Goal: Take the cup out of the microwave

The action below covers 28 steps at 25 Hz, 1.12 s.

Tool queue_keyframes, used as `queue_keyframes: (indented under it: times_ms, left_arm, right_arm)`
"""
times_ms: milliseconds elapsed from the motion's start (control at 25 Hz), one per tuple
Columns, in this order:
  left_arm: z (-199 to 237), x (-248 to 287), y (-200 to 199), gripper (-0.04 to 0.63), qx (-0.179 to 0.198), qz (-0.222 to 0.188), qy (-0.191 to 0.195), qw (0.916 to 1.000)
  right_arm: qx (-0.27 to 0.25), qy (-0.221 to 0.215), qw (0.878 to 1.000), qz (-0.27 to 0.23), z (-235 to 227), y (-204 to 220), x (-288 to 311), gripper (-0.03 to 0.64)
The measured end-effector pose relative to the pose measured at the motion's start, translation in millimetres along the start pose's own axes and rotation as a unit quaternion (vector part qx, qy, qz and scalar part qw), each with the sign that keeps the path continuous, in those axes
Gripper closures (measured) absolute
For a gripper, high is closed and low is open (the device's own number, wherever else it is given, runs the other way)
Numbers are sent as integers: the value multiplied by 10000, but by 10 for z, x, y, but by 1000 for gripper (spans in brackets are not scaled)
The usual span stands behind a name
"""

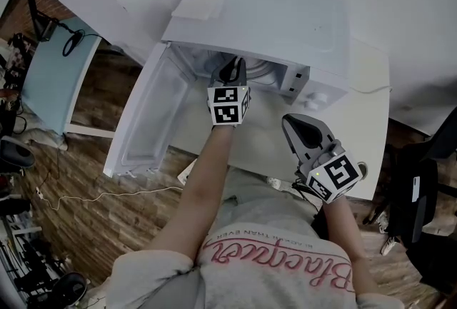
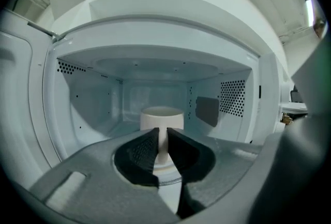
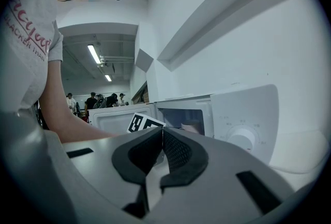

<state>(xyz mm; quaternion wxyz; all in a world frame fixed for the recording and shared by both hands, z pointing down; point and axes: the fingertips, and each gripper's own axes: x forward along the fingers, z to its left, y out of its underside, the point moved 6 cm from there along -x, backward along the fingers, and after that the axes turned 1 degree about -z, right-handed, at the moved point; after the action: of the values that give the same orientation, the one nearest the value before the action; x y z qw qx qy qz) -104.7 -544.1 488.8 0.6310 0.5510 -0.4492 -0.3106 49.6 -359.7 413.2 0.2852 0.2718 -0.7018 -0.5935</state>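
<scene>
Reaching into the open white microwave (image 1: pixel 285 22), the left gripper (image 2: pixel 162 131) pinches the handle of a white cup (image 2: pixel 162 114) standing mid-cavity; the right gripper (image 3: pixel 161 130), jaws pressed together and empty, hovers outside near the control dial (image 3: pixel 243 138)

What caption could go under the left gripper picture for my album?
Left gripper facing the white cup inside the open microwave, cup showing in its jaws' narrow gap.

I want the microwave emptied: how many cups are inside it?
1. A white cup stands mid-cavity in the microwave, right at the left tongs. The tongs hide part of the floor, so another low item could be hidden.
</scene>
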Motion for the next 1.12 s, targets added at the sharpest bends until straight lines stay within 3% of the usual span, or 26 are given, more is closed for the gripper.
queue_keyframes:
  times_ms: [1120]
  left_arm:
    - [-195, -746, 52, 545, -33, -214, 45, 9998]
  right_arm:
    - [-201, -320, 9992, -165, 394, -60, -231, 604]
